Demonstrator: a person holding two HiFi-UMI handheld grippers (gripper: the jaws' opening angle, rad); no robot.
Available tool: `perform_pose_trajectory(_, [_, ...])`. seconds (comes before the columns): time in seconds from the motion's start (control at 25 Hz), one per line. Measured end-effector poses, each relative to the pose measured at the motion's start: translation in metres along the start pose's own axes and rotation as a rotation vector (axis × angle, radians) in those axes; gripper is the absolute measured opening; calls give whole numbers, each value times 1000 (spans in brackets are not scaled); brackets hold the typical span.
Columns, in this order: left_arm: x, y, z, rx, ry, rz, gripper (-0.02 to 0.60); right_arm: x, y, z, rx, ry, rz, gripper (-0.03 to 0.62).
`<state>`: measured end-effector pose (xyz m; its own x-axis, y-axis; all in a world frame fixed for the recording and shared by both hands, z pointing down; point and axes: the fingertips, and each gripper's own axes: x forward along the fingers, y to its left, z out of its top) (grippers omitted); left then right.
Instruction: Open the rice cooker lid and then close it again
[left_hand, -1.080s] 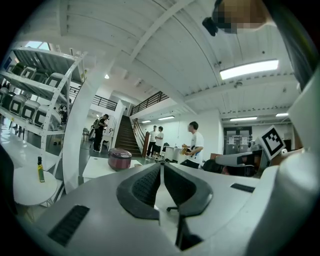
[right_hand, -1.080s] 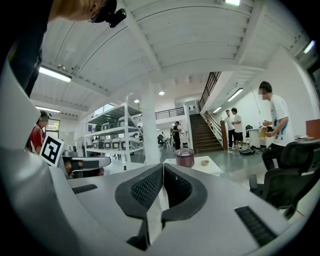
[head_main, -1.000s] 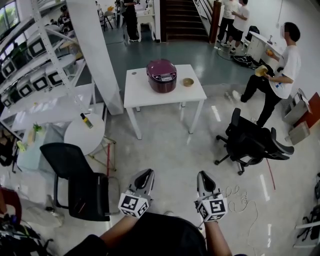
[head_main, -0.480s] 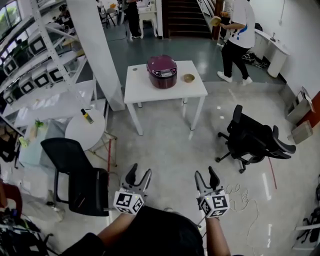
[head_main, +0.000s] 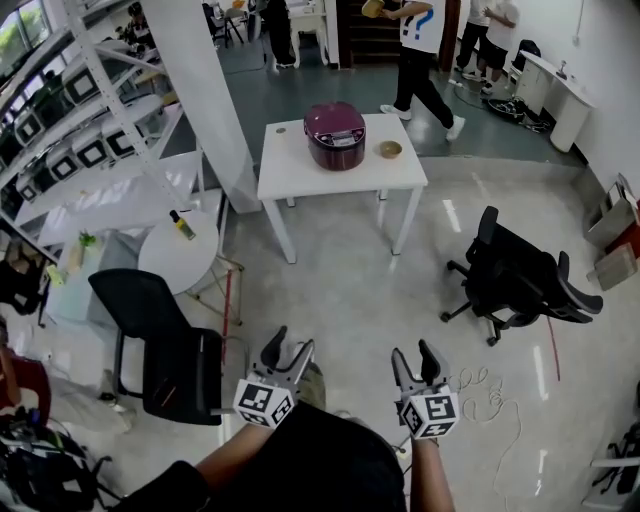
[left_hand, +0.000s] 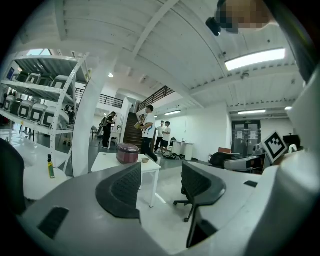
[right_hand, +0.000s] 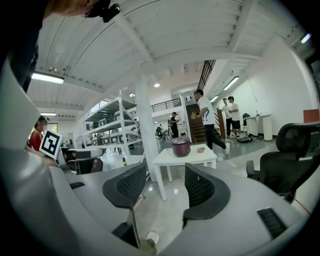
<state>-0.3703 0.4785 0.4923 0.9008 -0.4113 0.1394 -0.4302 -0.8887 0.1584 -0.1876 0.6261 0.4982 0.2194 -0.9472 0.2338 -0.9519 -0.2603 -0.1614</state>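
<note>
**A:** Where is the rice cooker?

**B:** The maroon rice cooker (head_main: 335, 134) stands far from me, on the white table (head_main: 300, 182), towards the far edge. Its lid is down. A small bowl (head_main: 390, 150) sits just to its right on the same top.

**A:** And your tools?

**B:** Both are near me, low in the head view and well apart from the table. My left gripper (head_main: 288, 342) has just been opening its jaws. They now stand wide and released, with nothing between them but floor and the far room. My right gripper (head_main: 414, 352) has just been opening too. Its jaws are spread and empty, and the table and cooker show far off through the gap.

**A:** What lies between you and the table?

**B:** Pale, glossy floor. A black office chair (head_main: 520, 282) stands to the right. To the left are another black chair (head_main: 165, 350) and a round white table (head_main: 180, 265) with a bottle (head_main: 182, 224) on it. Beyond the white table, a person (head_main: 420, 45) is walking past.
</note>
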Motion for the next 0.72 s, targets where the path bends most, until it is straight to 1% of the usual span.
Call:
perform_pose_trajectory(0.24, [28, 15, -6, -13, 21, -17, 238, 26, -22, 7, -23, 21, -32, 210])
perform_pose_trajectory(0.4, [63, 32, -5, -25, 27, -50, 238, 48, -43, 23, -34, -14, -97, 210])
perform_pose_trajectory(0.52, [98, 46, 6, -33, 4, -77, 238, 71, -64, 35, -22, -27, -141, 210])
perform_pose_trajectory(0.64, [134, 66, 17, -40, -25, -91, 238, 106, -74, 50, -28, -30, -138, 210])
perform_pose_trajectory(0.72, [157, 81, 23, -51, -38, -96, 238, 134, -78, 59, 1, -36, -114, 210])
